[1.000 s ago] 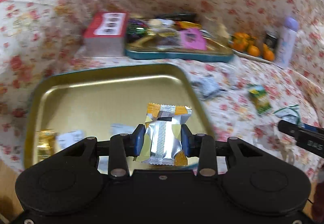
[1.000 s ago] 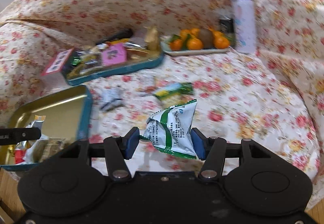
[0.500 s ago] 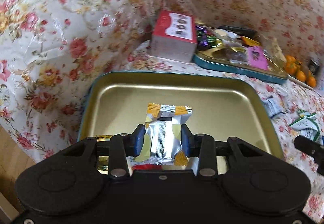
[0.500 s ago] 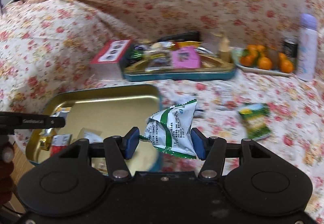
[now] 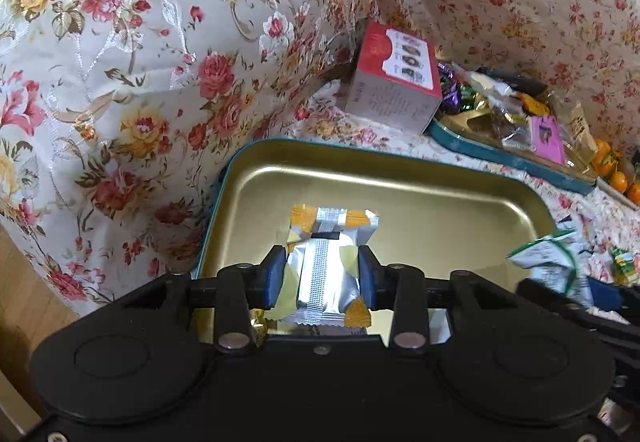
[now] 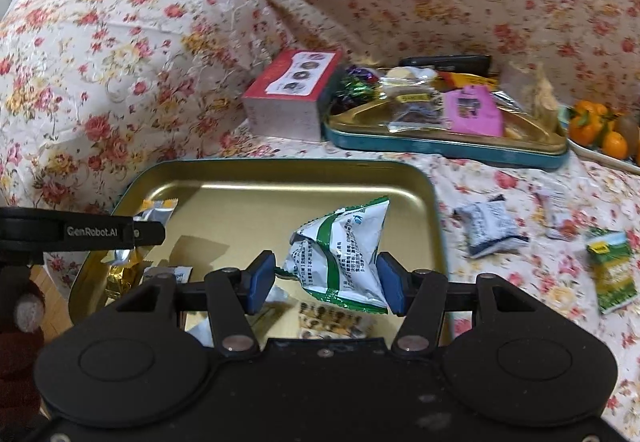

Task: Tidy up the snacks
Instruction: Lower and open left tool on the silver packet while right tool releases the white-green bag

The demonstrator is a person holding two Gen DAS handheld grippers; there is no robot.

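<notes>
Your left gripper [image 5: 322,278] is clamped on a slick silver-and-orange foil packet [image 5: 327,270] above the gold tray [image 5: 440,194]; your right gripper [image 6: 325,278] pinches a crinkly green-and-white pouch [image 6: 340,254] over the same tray. Both grippers crowd one spot, so they may collide, and a light packet dropped from height could skid off the glossy metal onto the floral cloth [image 6: 500,202].

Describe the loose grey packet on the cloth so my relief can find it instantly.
Start at the near gold tray; just off its right edge, on the floral cloth, lies the grey packet. Alone among the loose snacks it is grey-blue with white print, unlike the green-and-yellow packet farther right.
</notes>
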